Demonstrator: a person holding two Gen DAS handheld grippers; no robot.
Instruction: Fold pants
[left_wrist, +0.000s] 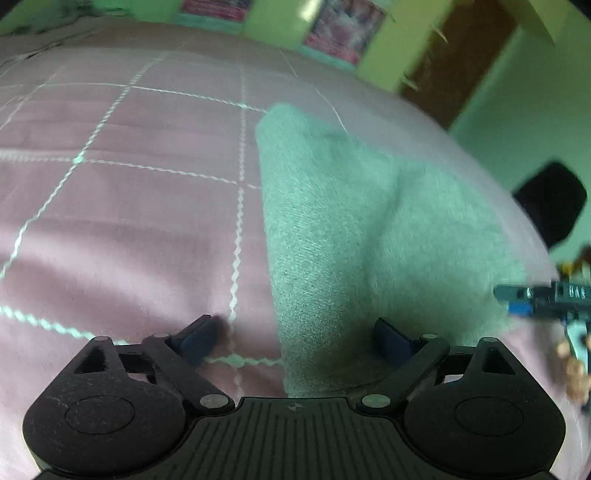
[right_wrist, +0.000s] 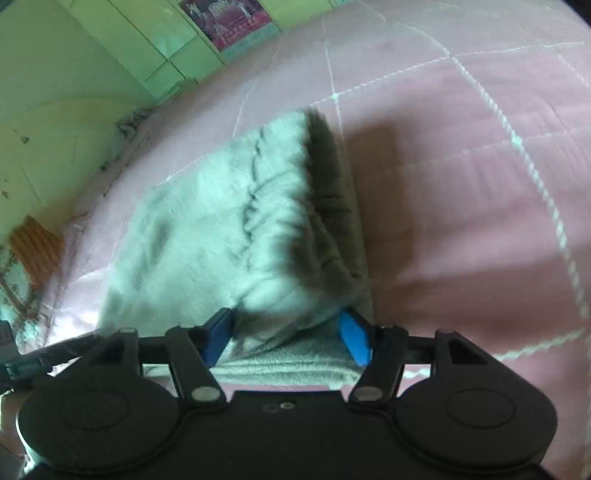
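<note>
Pants (right_wrist: 236, 229): pale grey fleecy garment, lying on the pink quilt (right_wrist: 461, 184) near its edge, already doubled at least once. In the right wrist view a thick upper layer sits over a flatter layer showing just below it, with a gathered seam running up the upper layer.

Right gripper (right_wrist: 288, 336): fingers spread wide, one blue pad either side of the near end of the bunched upper layer. Fabric lies between the pads, but whether they actually press it I cannot tell; the wide gap suggests it is either about to close or has let go. Judgement: it is placed there because that thick edge is the one to carry over for the next fold.

Left gripper (left_wrist: 295, 338): fingers also spread, holding nothing. It straddles the long edge of the pants, with one finger (left_wrist: 201, 338) over bare quilt and the other finger (left_wrist: 391, 338) over the fabric. Likely positioned to pin or pick that edge so the cloth does not drag when the other end moves.

Beyond the pants: the quilt's white stitched grid; past the quilt, green walls with posters (right_wrist: 229, 22). The right gripper's body is at the pants' far side in the left wrist view.
</note>
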